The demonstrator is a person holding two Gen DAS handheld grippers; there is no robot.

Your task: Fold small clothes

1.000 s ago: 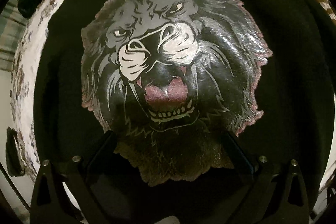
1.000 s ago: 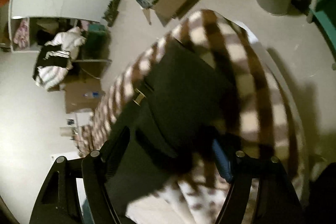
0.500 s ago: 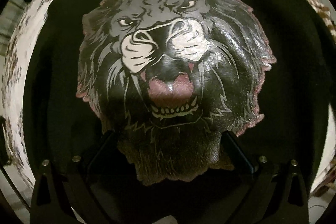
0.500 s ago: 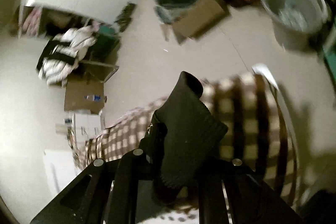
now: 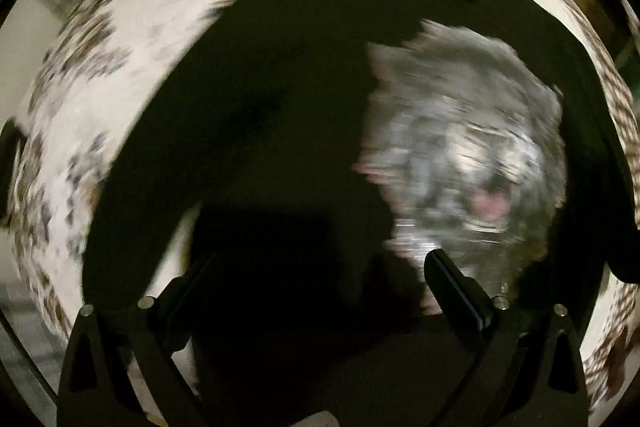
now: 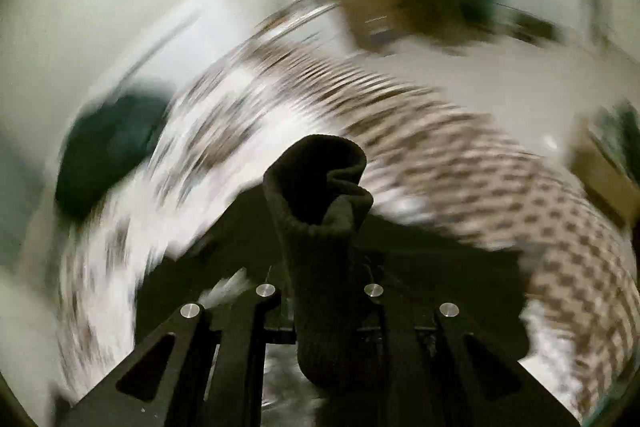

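A black top (image 5: 280, 99) with a grey lion print (image 5: 472, 163) lies spread on a white cloth with brown checks (image 5: 120, 67). The picture is blurred. My left gripper (image 5: 320, 287) hangs open over the plain black part, left of the print, with nothing between its fingers. In the right wrist view my right gripper (image 6: 320, 307) is shut on a ribbed black cuff (image 6: 320, 195) of the top. The cuff stands up between the jaws, above the checked cloth (image 6: 500, 167).
A dark green garment (image 6: 108, 155) lies at the cloth's left edge. Beyond the cloth are a pale floor, a cardboard box (image 6: 372, 11) and a heap of clothes, all smeared by motion.
The left view slid so the lion print went from the centre to the right. The right jaws closed on the black cuff, and that view swung across the room.
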